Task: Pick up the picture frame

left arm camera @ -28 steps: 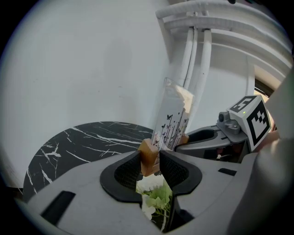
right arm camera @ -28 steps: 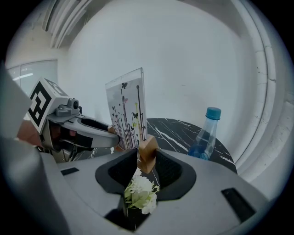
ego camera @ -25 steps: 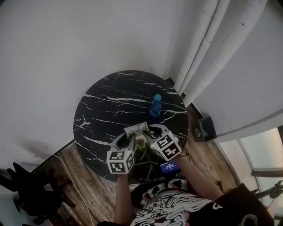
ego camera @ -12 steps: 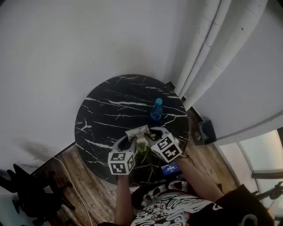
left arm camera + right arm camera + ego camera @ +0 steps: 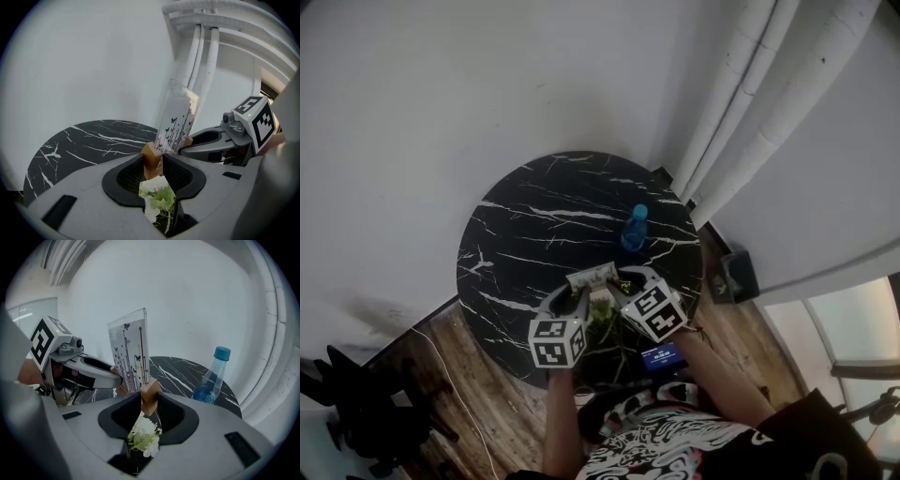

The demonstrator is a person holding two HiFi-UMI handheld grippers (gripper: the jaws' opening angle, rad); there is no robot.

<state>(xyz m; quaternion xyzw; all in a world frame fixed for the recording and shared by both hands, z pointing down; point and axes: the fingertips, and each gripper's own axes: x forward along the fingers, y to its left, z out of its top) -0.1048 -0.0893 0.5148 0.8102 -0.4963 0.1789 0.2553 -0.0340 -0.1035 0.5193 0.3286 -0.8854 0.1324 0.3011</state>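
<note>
Both tongs are clamped on the picture frame [image 5: 592, 276] — left gripper [image 5: 578, 296] on one wooden foot [image 5: 151, 158], right gripper [image 5: 619, 286] on the other foot [image 5: 149, 397]. The jaws are closed on the wood in both gripper views. The clear panel stands upright above them, leaning slightly toward the upper right in the left gripper view.

Change over the last second: almost none. The frame sits at lower centre of the head view, over the near rim of the black marble table [image 5: 525, 225], same as before. The small drift of the table and blue bottle [image 5: 633, 228] looks like your head moving, not the grippers. The bottle stays standing on the table, well apart from the frame.

Under the jaws you see white flowers [image 5: 140, 437], not tabletop — so I read the frame as already off the surface. The pick looks done and you're holding. Watch the grip: you only have two small feet, so keep both grippers level or the panel may twist.
</note>
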